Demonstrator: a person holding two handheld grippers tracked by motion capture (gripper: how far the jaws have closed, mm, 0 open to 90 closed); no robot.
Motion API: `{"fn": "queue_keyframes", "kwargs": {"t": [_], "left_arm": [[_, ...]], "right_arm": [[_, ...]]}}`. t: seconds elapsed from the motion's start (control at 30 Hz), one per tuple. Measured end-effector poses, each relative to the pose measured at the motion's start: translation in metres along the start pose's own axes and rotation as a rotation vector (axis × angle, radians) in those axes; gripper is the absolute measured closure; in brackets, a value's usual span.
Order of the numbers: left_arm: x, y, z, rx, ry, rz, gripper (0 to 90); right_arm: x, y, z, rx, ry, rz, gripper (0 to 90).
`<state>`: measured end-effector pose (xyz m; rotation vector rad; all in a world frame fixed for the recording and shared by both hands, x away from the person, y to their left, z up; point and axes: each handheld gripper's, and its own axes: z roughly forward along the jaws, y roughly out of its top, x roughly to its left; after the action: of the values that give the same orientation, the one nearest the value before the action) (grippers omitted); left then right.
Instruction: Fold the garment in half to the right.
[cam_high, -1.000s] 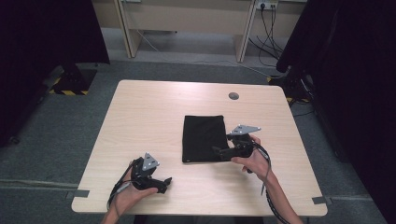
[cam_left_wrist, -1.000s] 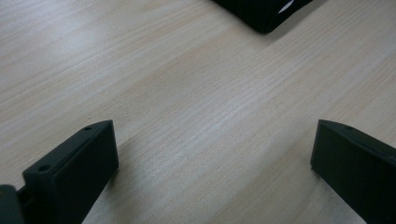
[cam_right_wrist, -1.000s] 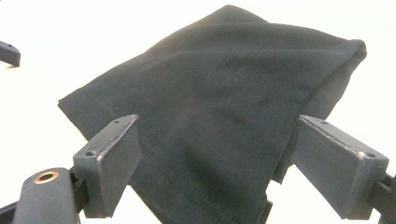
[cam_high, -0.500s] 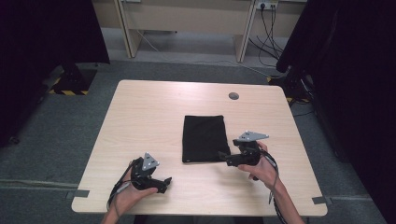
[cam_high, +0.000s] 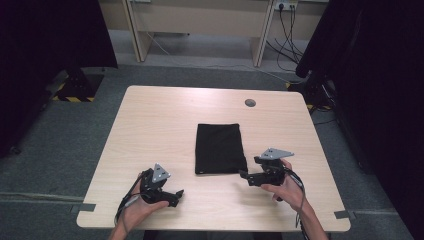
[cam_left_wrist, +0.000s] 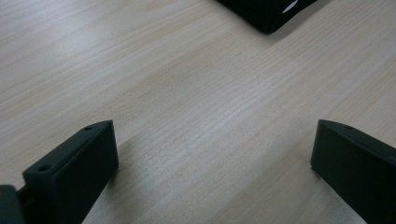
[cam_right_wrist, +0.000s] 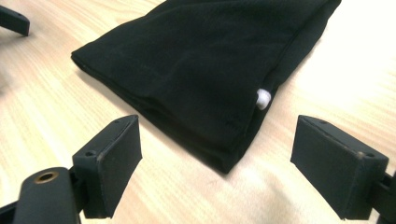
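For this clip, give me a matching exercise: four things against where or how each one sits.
1. black folded cloth
2. left gripper
3. right gripper
4. round grey grommet

A. far side of the table, right of middle
B. open, at the cloth's near right corner
C. lying flat at the table's middle
D. open over bare wood, near left

Pairs: 1-C, 2-D, 3-B, 4-A

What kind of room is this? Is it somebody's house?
Probably not a house; it looks like a lab or workshop. A bare wooden table stands on grey carpet, dark curtains hang at the sides, and cables run to wall sockets. A folded black cloth lies on the table.
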<state>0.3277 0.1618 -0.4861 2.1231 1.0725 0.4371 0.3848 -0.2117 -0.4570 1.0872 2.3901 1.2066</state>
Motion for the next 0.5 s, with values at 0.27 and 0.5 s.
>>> {"fn": "queue_keyframes", "kwargs": {"t": [0.27,0.5], "left_arm": [[0.000,0.000,0.000,0.001,0.003,-0.003,0.0],[0.000,-0.001,-0.002,0.002,0.004,-0.005,0.0]], "right_arm": [[0.004,-0.013,-0.008,0.018,-0.004,-0.007,16.4],[0.004,-0.026,-0.021,0.021,-0.023,-0.007,16.4]]}}
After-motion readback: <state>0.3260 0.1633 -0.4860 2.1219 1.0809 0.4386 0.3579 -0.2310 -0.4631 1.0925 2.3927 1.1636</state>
